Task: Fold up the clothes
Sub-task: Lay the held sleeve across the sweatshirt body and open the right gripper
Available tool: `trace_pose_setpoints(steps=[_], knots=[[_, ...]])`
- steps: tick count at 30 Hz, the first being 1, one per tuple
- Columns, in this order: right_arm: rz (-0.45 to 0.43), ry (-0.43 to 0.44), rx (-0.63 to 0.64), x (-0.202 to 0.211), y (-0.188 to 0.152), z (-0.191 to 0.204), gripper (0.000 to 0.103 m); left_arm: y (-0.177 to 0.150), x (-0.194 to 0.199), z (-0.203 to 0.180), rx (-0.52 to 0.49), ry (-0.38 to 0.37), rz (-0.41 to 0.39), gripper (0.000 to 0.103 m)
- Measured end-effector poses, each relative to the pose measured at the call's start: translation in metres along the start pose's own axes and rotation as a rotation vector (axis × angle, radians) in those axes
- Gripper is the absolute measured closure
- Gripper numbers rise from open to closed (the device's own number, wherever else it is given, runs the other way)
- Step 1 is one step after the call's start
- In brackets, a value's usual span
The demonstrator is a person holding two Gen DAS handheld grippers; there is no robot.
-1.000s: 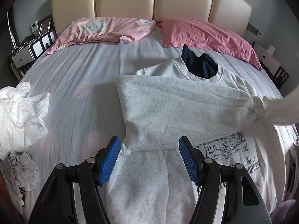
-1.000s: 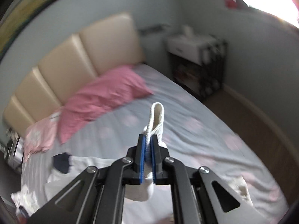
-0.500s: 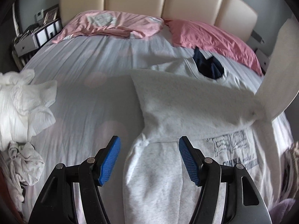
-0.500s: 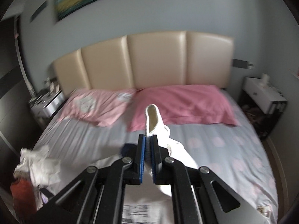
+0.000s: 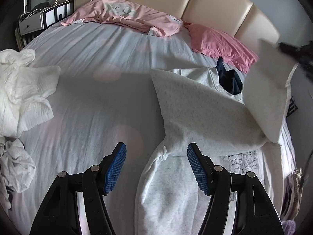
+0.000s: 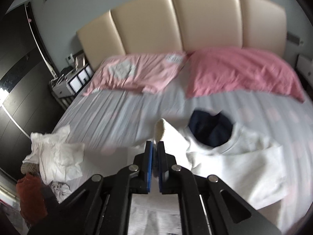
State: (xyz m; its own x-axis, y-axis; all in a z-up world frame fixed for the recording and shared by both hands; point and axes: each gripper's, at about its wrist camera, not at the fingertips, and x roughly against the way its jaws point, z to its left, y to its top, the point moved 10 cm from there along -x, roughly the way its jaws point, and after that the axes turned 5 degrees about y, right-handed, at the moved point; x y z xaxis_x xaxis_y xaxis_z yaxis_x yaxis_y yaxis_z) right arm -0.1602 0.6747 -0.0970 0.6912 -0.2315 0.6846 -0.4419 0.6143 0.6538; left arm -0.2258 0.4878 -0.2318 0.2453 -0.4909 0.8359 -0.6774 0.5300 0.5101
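A light grey sweatshirt lies spread on the bed, one sleeve folded across its chest, a printed graphic showing below. Something dark navy sits in its neck opening. My left gripper hovers open over the sweatshirt's left side, nothing between its blue pads. My right gripper is shut on the ribbed cuff of the other sleeve. That sleeve hangs lifted at the right of the left wrist view, with the right gripper a dark blur at its top.
Two pink pillows lie against the beige headboard. Crumpled white clothes sit at the bed's left edge. A nightstand stands at the left, beside a dark wardrobe wall. An orange-red garment lies at the lower left.
My right gripper has swung from the bed's right side toward the middle, carrying the cuff over the sweatshirt. My left gripper has drifted left and slightly lower, still open.
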Motion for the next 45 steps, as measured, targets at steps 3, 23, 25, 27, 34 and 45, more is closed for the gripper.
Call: trace_pose_setpoints(steps=[3,23,25,27,34,45], knots=[[0.056,0.053,-0.031,-0.042,-0.031,0.006,0.099,0.003,-0.006,0.003,0.013,-0.012,0.002,0.037],[0.147,0.046,0.002,-0.055,-0.108,-0.059,0.094,0.011,-0.023,-0.046,-0.096,-0.089,-0.026,0.038],[0.136,-0.001,-0.008,-0.032,-0.119,-0.086,0.094,0.010,-0.024,-0.059,-0.124,-0.102,-0.020,0.042],[0.115,-0.038,-0.034,-0.011,-0.131,-0.113,0.093,0.011,-0.030,-0.073,-0.137,-0.116,-0.010,0.045],[0.062,-0.163,-0.159,0.040,-0.167,-0.210,0.093,0.010,-0.070,-0.089,-0.117,-0.093,0.052,0.064],[0.075,-0.227,-0.320,0.048,-0.188,-0.309,0.082,0.014,-0.093,-0.089,-0.115,-0.039,0.042,0.084]])
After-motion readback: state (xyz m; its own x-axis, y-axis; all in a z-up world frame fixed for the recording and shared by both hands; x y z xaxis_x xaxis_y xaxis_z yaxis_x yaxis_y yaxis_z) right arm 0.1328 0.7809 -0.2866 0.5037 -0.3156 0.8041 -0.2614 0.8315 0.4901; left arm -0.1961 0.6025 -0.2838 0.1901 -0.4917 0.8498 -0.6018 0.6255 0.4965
